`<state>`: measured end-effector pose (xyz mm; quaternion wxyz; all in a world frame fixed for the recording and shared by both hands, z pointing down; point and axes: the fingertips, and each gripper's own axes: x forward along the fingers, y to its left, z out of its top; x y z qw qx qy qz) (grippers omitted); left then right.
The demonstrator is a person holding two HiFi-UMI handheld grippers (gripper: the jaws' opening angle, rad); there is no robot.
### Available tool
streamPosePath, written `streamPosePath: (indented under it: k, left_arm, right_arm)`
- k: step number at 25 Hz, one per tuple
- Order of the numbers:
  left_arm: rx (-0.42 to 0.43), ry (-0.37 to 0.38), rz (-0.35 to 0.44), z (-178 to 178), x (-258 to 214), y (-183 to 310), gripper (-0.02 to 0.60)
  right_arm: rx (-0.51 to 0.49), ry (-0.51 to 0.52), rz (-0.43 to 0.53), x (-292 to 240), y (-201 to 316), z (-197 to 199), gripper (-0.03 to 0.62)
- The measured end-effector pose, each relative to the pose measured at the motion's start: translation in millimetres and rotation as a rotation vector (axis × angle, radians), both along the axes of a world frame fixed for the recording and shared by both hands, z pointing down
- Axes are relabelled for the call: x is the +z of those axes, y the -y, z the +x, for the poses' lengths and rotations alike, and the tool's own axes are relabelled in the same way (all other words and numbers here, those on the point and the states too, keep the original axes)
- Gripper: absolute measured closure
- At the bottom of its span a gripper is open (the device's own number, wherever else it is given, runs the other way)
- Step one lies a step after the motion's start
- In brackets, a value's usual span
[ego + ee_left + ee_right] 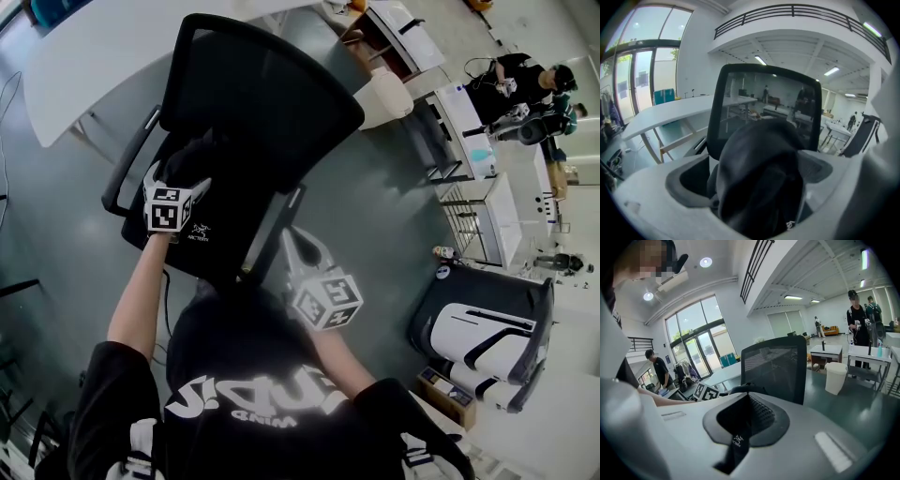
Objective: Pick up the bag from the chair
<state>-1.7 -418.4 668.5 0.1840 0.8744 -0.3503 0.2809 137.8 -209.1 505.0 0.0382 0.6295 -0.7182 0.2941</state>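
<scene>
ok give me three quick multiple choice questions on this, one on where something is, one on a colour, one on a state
1. Where is the bag?
A. on the floor beside the desk
B. on the seat of the chair
C. on the white table

2. What colour is the bag?
A. red
B. white
C. black

3. How do the jaws of the left gripper stand?
A. wide apart, with the top of the bag between them
B. shut together on nothing
C. clamped on the chair's armrest

Answers
1. B: the head view shows the bag lying on the seat, in front of the backrest.
2. C: it is black in both the head view and the left gripper view.
3. A: the left gripper view shows both pads set well apart, with the bag's top filling the gap.
</scene>
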Motion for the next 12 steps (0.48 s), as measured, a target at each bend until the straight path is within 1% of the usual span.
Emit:
streamPosePath:
  k: [4, 9, 11, 12]
  left_arm:
    - [0.018, 0.039, -0.01, 5, 22, 12, -0.003]
    - [0.056, 0.038, -0.032, 16, 36, 20, 0.009]
    - [0.061, 0.051, -0.031, 19, 38, 22, 0.035]
    - [0.065, 0.056, -0.032, 20, 38, 23, 0.065]
  right_arm:
    - [0.019, 0.004, -0.022, 8, 0, 6, 0.592]
    - [0.035, 0.005, -0.05, 18, -3, 11, 0.592]
    - [0.04, 0.007, -0.058, 20, -4, 13, 0.591]
    - [0.042, 0.007, -0.06, 21, -4, 14, 0.592]
